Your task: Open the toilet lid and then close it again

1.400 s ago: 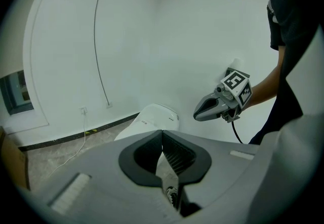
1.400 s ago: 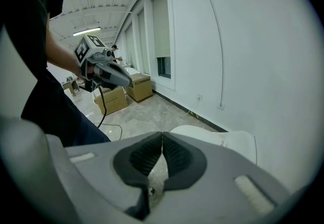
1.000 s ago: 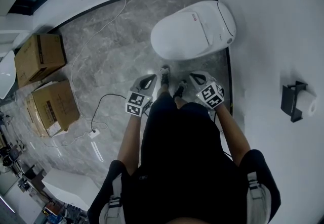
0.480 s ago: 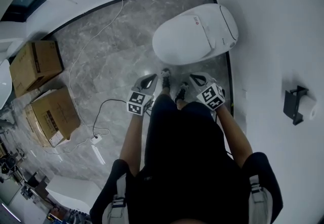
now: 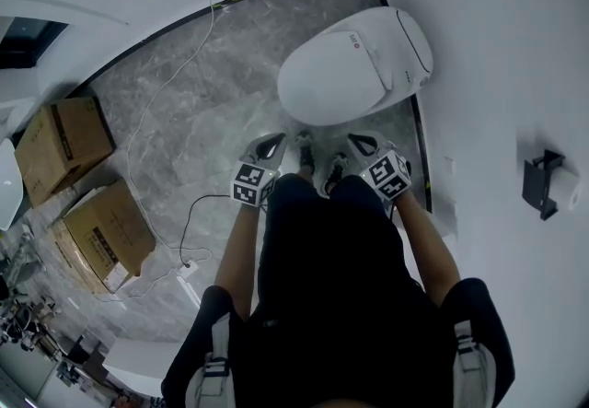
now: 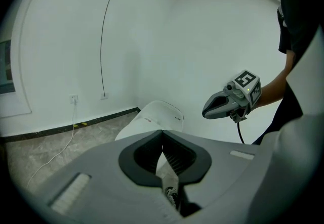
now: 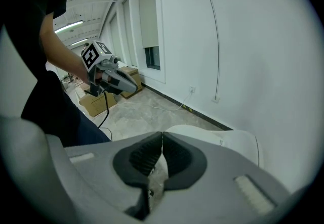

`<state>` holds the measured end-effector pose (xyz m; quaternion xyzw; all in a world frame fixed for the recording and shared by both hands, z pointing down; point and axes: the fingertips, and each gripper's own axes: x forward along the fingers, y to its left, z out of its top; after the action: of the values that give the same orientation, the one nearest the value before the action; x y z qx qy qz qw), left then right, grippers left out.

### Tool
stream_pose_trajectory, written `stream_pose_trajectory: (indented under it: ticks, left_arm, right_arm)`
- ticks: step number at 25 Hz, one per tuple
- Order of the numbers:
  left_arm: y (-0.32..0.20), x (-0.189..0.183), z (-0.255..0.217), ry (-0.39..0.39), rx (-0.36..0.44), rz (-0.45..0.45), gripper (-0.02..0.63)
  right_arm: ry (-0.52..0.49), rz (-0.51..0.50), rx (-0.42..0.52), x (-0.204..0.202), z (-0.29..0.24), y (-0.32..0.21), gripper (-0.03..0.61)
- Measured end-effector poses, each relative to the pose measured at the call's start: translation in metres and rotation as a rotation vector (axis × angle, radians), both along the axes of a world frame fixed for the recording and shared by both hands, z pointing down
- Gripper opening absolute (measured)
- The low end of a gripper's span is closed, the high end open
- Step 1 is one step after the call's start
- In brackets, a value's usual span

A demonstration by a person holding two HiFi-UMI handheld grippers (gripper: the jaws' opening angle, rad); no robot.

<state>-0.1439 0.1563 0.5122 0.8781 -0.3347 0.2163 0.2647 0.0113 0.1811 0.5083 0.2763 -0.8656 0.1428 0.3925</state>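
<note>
Head view shows the toilet lid [image 5: 336, 75] lying diagonally, front pointing lower left.

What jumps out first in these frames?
The white toilet against the wall at the top right of the head view, with its lid down. Just short of it the person holds the left gripper and the right gripper side by side, both shut and empty. Two cardboard boxes sit on the floor at the far left.
</note>
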Motion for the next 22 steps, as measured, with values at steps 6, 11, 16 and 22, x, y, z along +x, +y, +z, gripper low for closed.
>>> stream_pose_trajectory:
  ticks: [6, 11, 16, 22]
  left_arm:
    - [-0.017, -0.005, 0.008, 0.005, -0.012, 0.048, 0.011]
    - [-0.025, -0.011, 0.02, 0.018, -0.038, 0.051, 0.011]
    - [-0.032, -0.012, 0.038, 0.033, -0.089, 0.035, 0.011]
    - [-0.041, -0.016, 0.06, 0.025, -0.13, -0.003, 0.011]
  right_arm:
    - [0.03, 0.08, -0.017, 0.006, 0.014, -0.013, 0.003]
    - [0.044, 0.112, -0.021, 0.008, 0.018, -0.016, 0.003]
    - [0.054, 0.118, -0.031, 0.009, 0.028, -0.016, 0.003]
    - [0.051, 0.117, -0.076, 0.012, 0.044, -0.016, 0.003]
